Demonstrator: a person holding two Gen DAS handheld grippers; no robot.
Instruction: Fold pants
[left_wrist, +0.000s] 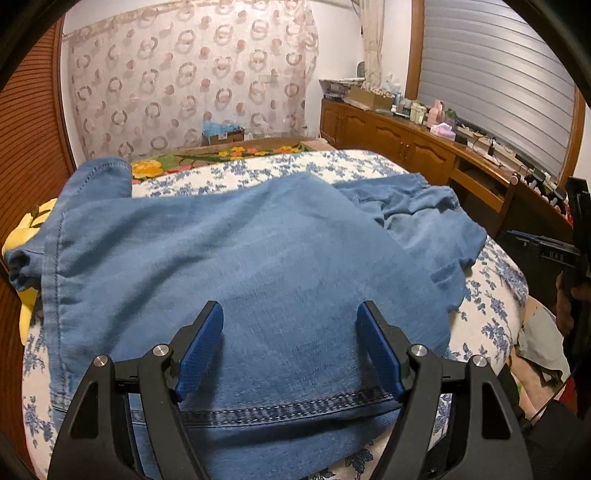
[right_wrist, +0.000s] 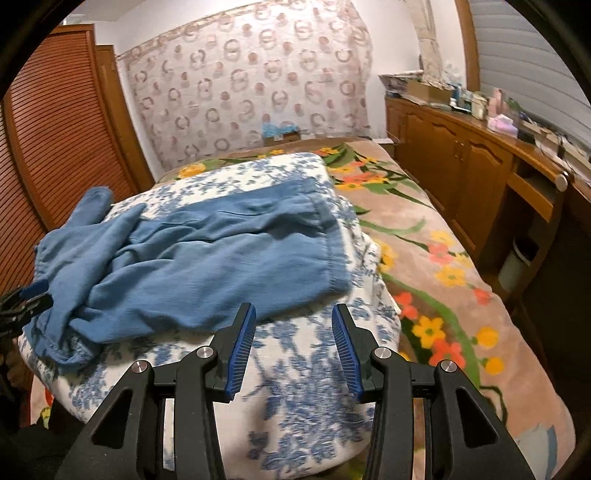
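With both grippers' jaws apart and empty, the left gripper (left_wrist: 290, 314) hovered over the denim pants (left_wrist: 236, 258) mid-fold while the right gripper (right_wrist: 293, 317) hung above the floral quilt (right_wrist: 295, 387), so the next move likely called for pinching a hem.

Floral quilt (right_wrist: 295, 387), wooden cabinets (left_wrist: 388, 136)

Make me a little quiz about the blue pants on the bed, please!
1. True or false: the left tool is squeezing the pants.
2. What lies right under the pants? A) bare floor B) blue-flowered white quilt C) wooden desk
3. Fill in: the right tool hovers over the ____, just short of the pants' edge.

Key: 1 false, its blue pads stand apart above the cloth; 2 B; 3 quilt.
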